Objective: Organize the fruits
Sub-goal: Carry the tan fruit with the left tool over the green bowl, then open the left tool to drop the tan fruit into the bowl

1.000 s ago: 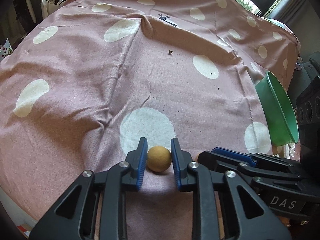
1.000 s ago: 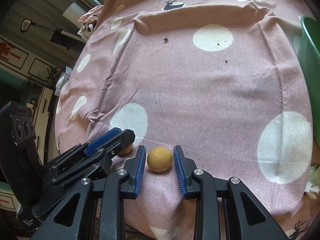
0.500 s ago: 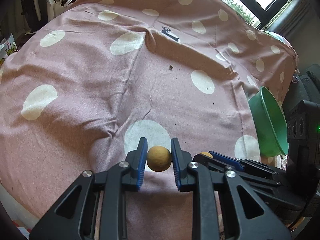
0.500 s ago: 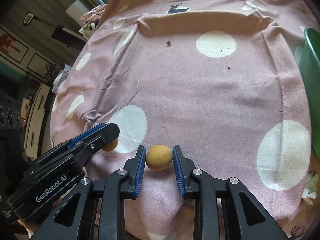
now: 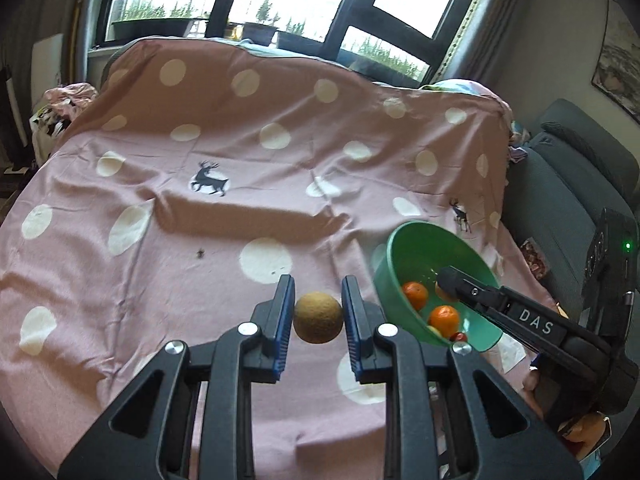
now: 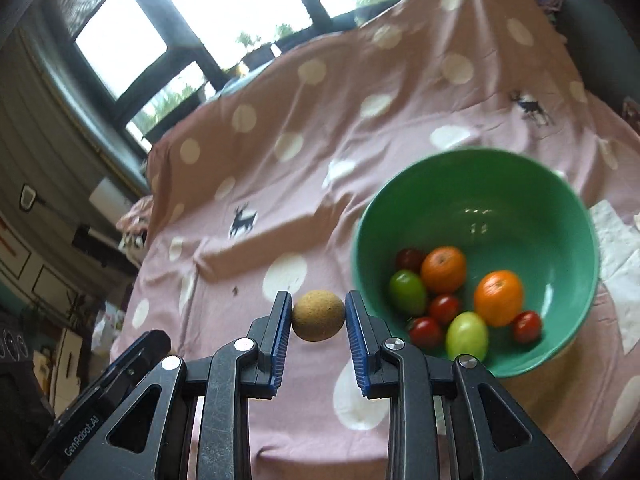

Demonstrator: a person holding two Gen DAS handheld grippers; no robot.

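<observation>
One tan round fruit (image 5: pixel 318 317) is clamped between the blue pads of the left claw (image 5: pixel 318 312), clear of the pink spotted cloth (image 5: pixel 200 220). A second tan fruit (image 6: pixel 318 315) is gripped likewise by the right claw (image 6: pixel 318 314), just left of the green bowl (image 6: pixel 520 184). The bowl holds two oranges (image 6: pixel 443 270), green fruits and red tomatoes (image 6: pixel 425 332).

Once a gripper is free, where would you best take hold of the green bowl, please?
Pinch the green bowl by its thin rim from above, one finger inside, one outside. The far side is probably best: the wall is bare, while the oranges and tomatoes crowd the near side.
</observation>
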